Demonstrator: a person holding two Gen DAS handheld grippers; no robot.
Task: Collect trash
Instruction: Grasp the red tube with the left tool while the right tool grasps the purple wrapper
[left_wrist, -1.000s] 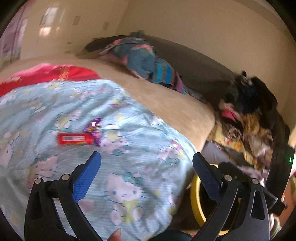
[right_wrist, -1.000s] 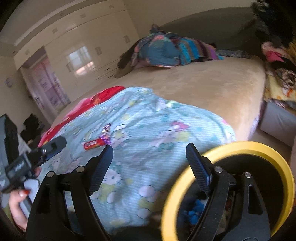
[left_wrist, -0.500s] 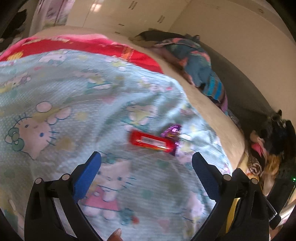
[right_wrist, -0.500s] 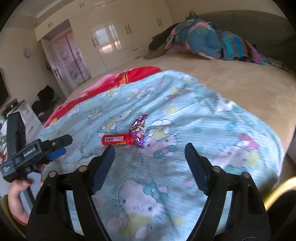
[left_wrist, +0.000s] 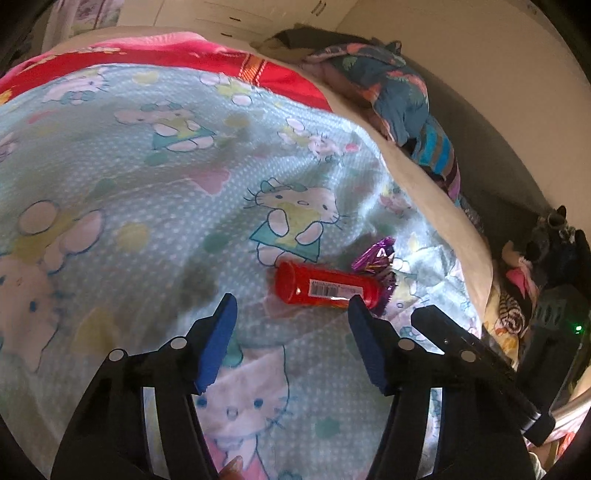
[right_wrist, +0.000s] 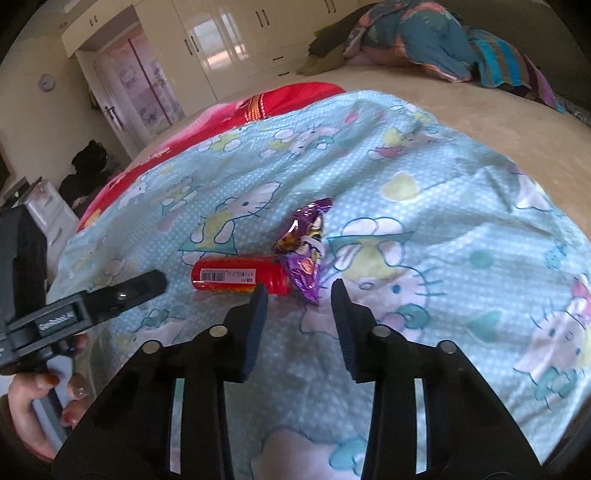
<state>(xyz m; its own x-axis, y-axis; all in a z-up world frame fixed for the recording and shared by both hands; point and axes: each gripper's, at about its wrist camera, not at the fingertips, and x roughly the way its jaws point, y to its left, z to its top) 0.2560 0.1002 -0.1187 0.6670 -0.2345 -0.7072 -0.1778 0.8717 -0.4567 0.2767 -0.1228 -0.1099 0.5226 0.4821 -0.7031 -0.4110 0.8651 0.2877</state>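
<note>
A red tube (left_wrist: 327, 290) with a barcode label lies on the blue cartoon-cat blanket (left_wrist: 147, 177), and a crumpled purple wrapper (left_wrist: 373, 256) touches its right end. My left gripper (left_wrist: 291, 306) hovers just short of the tube; its jaws are closing with nothing between the pads. In the right wrist view the red tube (right_wrist: 240, 278) and purple wrapper (right_wrist: 304, 251) sit just beyond my right gripper (right_wrist: 299, 291), whose jaws are also closing on empty space below the wrapper. The left gripper (right_wrist: 92, 306) shows at the left edge, held by a hand (right_wrist: 33, 410).
A red blanket (right_wrist: 288, 98) lies beyond the blue one on the beige bed (right_wrist: 480, 110). Bundled colourful clothes (right_wrist: 424, 44) sit at the far end. More clothes pile up beside the bed (left_wrist: 524, 280). White wardrobes (right_wrist: 229, 40) line the far wall.
Both grippers swung away from the yellow-rimmed bin and came down close to the tube and wrapper. Both pairs of jaws have narrowed.
</note>
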